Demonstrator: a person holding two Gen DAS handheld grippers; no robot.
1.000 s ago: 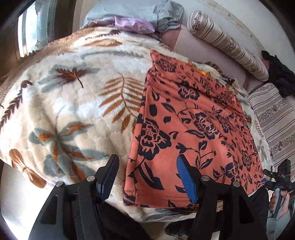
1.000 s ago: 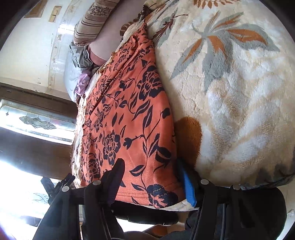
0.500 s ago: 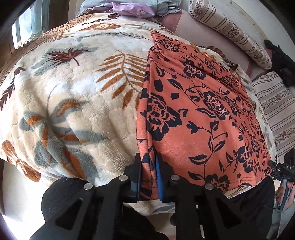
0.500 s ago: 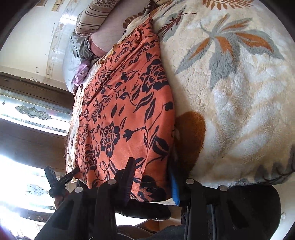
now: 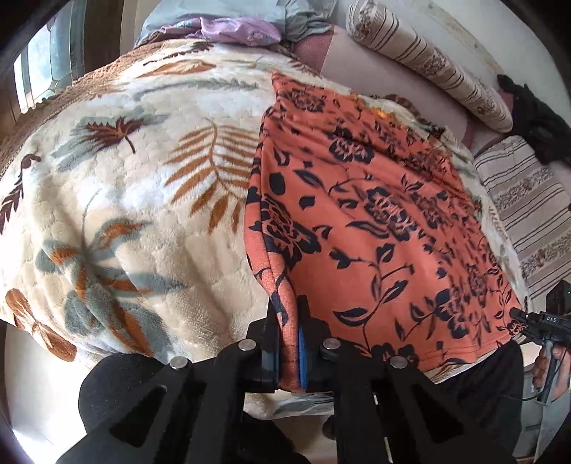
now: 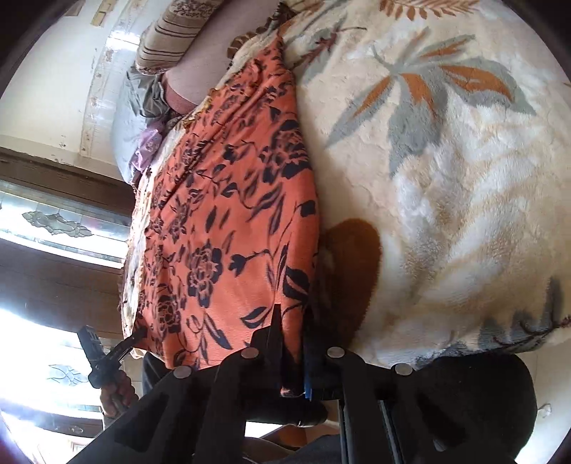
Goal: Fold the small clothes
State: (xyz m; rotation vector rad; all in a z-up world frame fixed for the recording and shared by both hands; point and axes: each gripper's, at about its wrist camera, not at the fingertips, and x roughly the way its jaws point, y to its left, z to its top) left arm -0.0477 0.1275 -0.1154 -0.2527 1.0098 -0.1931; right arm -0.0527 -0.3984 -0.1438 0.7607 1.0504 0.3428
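Observation:
An orange garment with a dark floral print (image 5: 374, 221) lies flat on a cream leaf-patterned blanket (image 5: 135, 214). My left gripper (image 5: 289, 317) is shut on the garment's near left corner, and the cloth is pinched into a ridge between its pads. In the right wrist view the same garment (image 6: 221, 221) runs away from me, and my right gripper (image 6: 291, 321) is shut on its near right corner at the bed's edge. Each gripper shows small in the other's view, the right gripper (image 5: 524, 317) and the left gripper (image 6: 132, 339), both at the hem.
The blanket (image 6: 446, 178) covers a bed. Striped bolster pillows (image 5: 428, 67) and a grey and lilac heap of cloth (image 5: 232, 25) lie at the far end. A dark garment (image 5: 535, 117) sits at the far right. A window (image 6: 53, 221) stands beyond the bed.
Both grippers went from open astride the garment's near corners to shut on them. The left corner now stands pinched up into a fold.

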